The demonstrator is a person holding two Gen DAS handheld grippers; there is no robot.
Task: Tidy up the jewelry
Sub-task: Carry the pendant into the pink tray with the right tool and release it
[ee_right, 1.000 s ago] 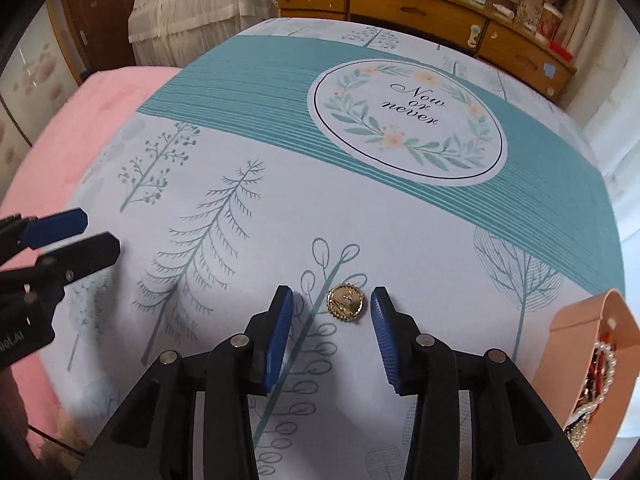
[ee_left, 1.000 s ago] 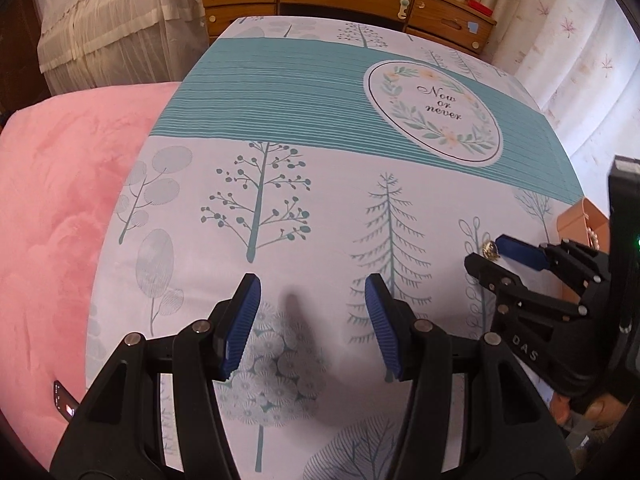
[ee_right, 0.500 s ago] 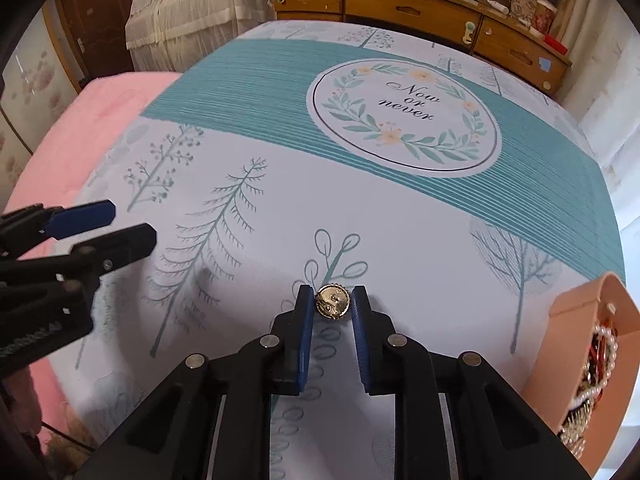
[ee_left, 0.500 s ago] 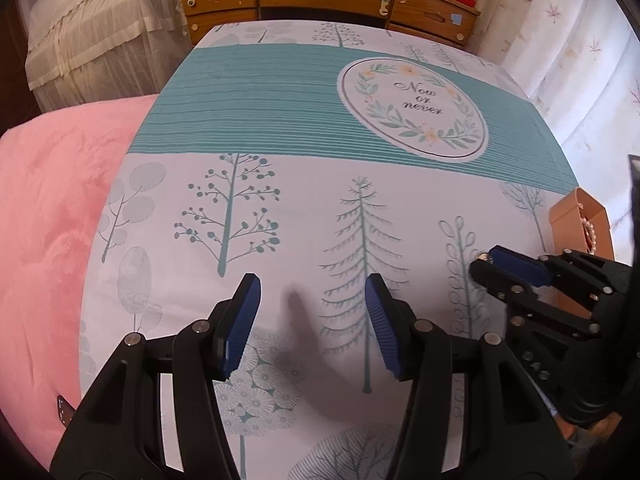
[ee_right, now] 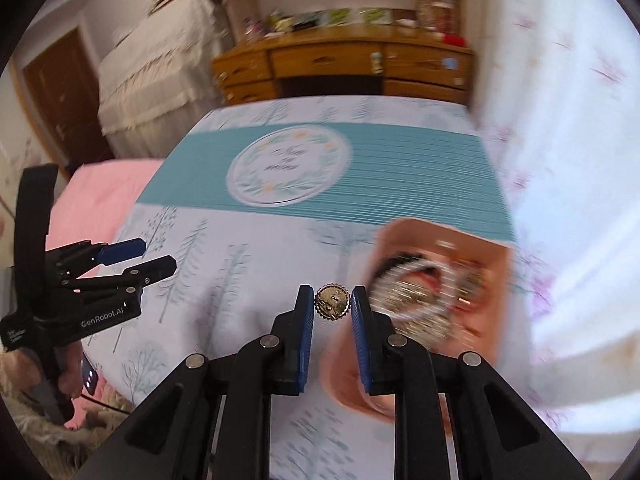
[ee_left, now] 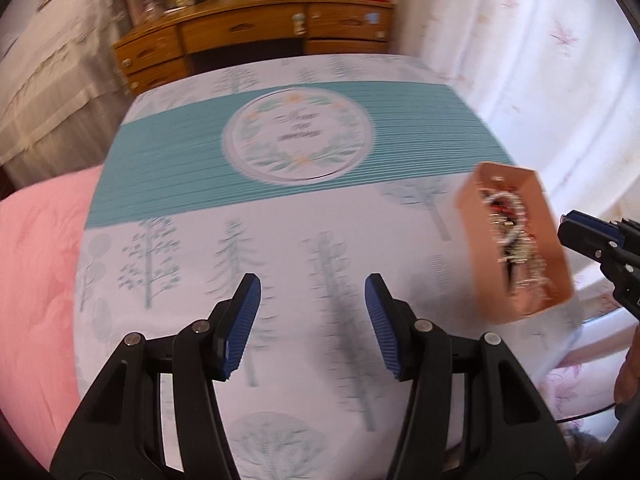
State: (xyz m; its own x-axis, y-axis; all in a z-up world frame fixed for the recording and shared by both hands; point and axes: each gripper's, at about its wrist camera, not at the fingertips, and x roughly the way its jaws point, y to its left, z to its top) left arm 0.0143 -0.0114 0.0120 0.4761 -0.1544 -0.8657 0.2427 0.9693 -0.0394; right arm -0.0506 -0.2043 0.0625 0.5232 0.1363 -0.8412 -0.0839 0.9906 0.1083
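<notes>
Gold brooch pinched above the jewelry box

The right gripper has its fingers clamped on a round gold brooch, held over the near left corner of the peach jewelry box heaped with pieces. The left gripper hangs with fingers wide apart over the tree-print tablecloth on the table; a wooden dresser stands beyond.

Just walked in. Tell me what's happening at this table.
A person is sorting jewelry with two handheld grippers. The right gripper is shut on a small gold brooch, held up beside the orange box already full of jewelry. The left gripper is open and holds nothing, above the tree-print tablecloth.
</notes>
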